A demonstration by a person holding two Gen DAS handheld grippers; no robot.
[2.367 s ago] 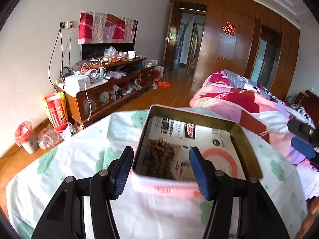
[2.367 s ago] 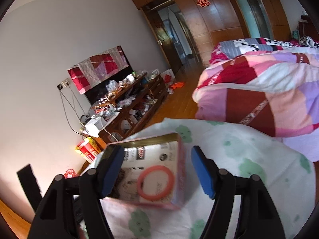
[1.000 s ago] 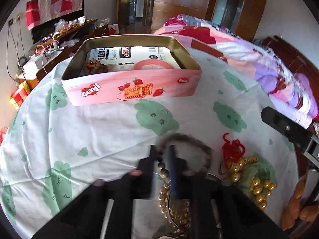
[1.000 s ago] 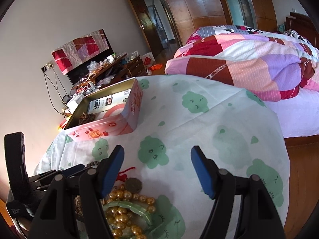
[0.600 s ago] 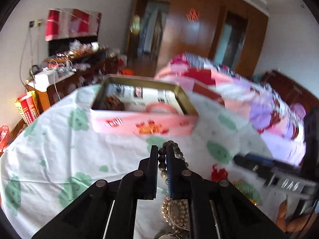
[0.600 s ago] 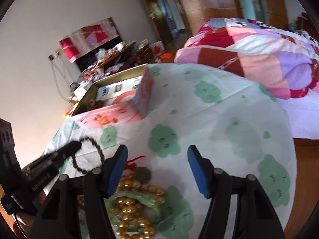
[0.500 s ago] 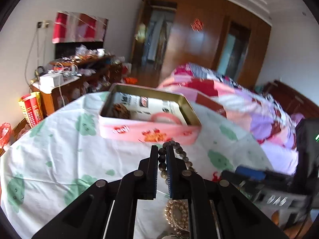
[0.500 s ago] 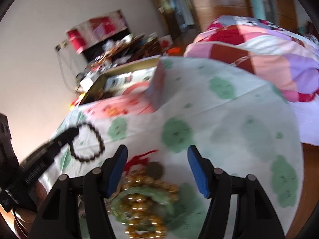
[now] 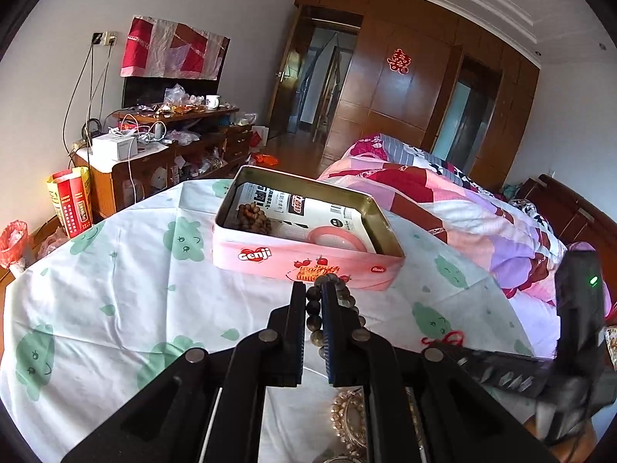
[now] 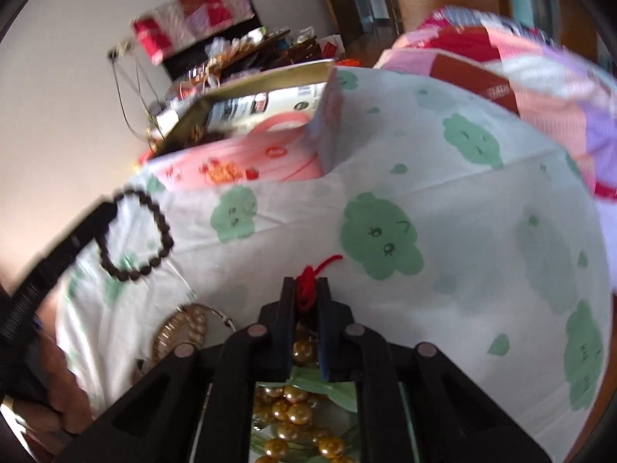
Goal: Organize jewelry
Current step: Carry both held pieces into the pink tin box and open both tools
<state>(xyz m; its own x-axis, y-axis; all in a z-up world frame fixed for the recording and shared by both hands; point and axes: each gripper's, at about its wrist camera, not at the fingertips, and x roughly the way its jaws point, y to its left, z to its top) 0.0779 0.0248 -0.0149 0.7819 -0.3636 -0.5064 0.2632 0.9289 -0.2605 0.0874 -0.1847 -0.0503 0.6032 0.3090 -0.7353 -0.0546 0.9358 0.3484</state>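
My left gripper (image 9: 313,289) is shut on a dark bead bracelet (image 9: 314,310) and holds it above the table, in front of the pink tin (image 9: 270,256). The bracelet hangs as a loop in the right wrist view (image 10: 154,231). The tin holds a brown bead bracelet (image 9: 252,216) and a pink bangle (image 9: 335,237). My right gripper (image 10: 306,283) is shut on the red cord (image 10: 308,289) of a gold bead piece (image 10: 299,413), low over the jewelry pile.
A white cloth with green cloud prints (image 9: 115,289) covers the round table. A pearl-rimmed piece (image 10: 181,332) and a green bangle (image 10: 327,386) lie near the front edge. A bed with a patchwork quilt (image 9: 462,208) stands on the right, a cluttered cabinet (image 9: 162,154) on the left.
My left gripper closed on the dark bracelet and lifted it toward the tin. My right gripper dropped to the pile and closed on the red cord.
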